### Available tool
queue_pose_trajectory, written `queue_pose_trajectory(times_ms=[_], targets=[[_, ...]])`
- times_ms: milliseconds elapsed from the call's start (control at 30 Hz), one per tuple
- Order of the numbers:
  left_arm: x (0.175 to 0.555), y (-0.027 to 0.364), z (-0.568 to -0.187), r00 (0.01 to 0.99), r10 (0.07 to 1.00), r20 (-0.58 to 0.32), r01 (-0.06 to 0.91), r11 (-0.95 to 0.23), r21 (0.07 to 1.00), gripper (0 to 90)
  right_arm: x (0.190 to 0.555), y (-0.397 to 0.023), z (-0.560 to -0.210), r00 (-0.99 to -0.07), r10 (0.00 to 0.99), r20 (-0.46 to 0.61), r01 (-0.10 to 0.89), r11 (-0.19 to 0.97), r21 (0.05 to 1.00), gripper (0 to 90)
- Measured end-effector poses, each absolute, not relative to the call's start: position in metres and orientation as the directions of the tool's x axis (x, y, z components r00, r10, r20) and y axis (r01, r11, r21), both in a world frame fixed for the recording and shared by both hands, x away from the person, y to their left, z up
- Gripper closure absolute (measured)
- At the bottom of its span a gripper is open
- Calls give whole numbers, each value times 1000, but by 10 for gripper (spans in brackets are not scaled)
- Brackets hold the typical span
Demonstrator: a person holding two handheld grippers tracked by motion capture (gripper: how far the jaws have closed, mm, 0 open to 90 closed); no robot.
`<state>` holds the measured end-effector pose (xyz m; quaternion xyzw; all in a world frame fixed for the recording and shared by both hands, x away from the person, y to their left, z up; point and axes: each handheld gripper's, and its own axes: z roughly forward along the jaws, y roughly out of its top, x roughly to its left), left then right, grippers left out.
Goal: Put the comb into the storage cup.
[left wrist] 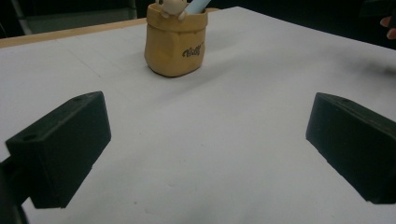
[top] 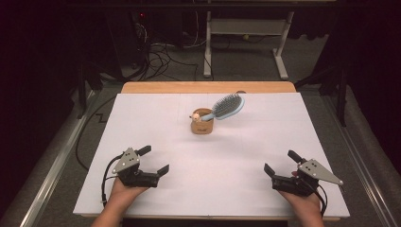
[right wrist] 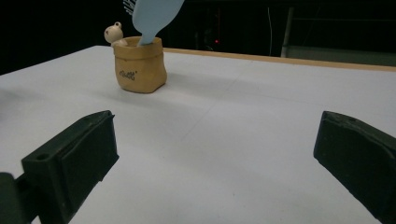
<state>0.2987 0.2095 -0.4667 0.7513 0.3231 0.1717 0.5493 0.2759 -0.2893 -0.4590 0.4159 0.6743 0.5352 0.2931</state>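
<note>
Starting at the left, the left gripper (top: 152,161) rests low on the white table (top: 156,123), jaws spread wide apart with nothing between them, cradled in the person's left hand (top: 124,191). From there the tan pot (top: 202,121) lies ahead and off to the right, well apart from it; in the left gripper view that same tan pot (left wrist: 176,41) sits up and left of centre between the two black jaws, so the gripper already points roughly its way. Now the pot itself, the landmark here: squat, sack-shaped, soft-looking matte sides with a rolled rim and dark script on the front, a small pale figure (top: 194,115) perched at its left edge. Out of it rises the hairbrush (top: 228,106), handle down inside the pot, its long axis leaning up and to the right of the pot, pale blue smooth plastic back, oval head with dense dark bristles facing up toward the high camera. On to the right: the right gripper (top: 282,163) also lies well short of the pot, jaws wide open and empty, and the pot lies ahead and to its left. Both grippers look about equally far off, but the brush head tilts toward the right gripper's side, so I judge the right one better placed to take the brush, the left to steady the pot.
</note>
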Motion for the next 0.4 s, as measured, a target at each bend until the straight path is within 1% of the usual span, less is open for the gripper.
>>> queue_pose_trajectory(times_ms=[400], targets=[[298, 210, -466, 733, 673, -99, 295, -183, 938, 6, 276, -287, -461, -484, 874, 40, 249, 94, 964, 2]])
